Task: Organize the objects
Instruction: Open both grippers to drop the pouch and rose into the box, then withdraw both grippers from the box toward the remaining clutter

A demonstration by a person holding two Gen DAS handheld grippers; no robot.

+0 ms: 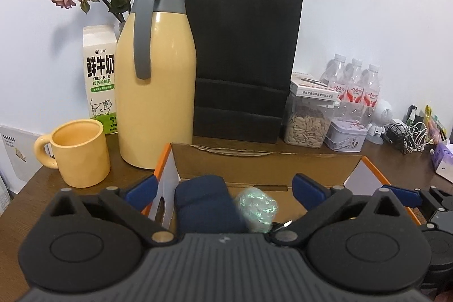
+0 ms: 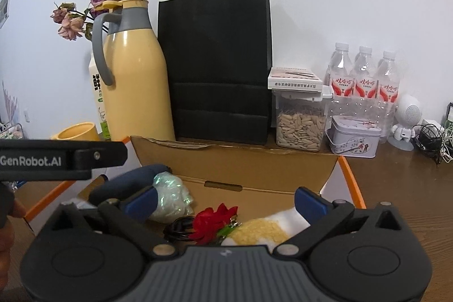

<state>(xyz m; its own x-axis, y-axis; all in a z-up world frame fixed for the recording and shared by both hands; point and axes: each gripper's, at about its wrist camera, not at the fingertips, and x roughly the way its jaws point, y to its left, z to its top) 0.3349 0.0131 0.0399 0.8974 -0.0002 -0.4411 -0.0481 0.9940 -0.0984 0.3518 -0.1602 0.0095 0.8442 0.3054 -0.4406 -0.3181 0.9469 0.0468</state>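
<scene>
Wooden desk [image 1: 42,183], cardboard box [image 2: 235,166], both jaws wide apart, red flower [image 2: 212,222] only in right view

The left gripper's body is hiding the near end of the navy fabric bundle [image 1: 202,203] and the lower part of the iridescent green wrapper [image 1: 257,209] in the left wrist view; the box flap [image 1: 165,186] is covering its left finger; in the right wrist view the right gripper's body is cutting off the yellow sponge [image 2: 262,231], the red flower [image 2: 212,221] and the coiled black cable [image 2: 179,229]; the thermos [image 2: 136,81] is concealing most of the milk carton [image 2: 97,92]; small print on the flat box [image 2: 296,79] is staying too small to read.
</scene>
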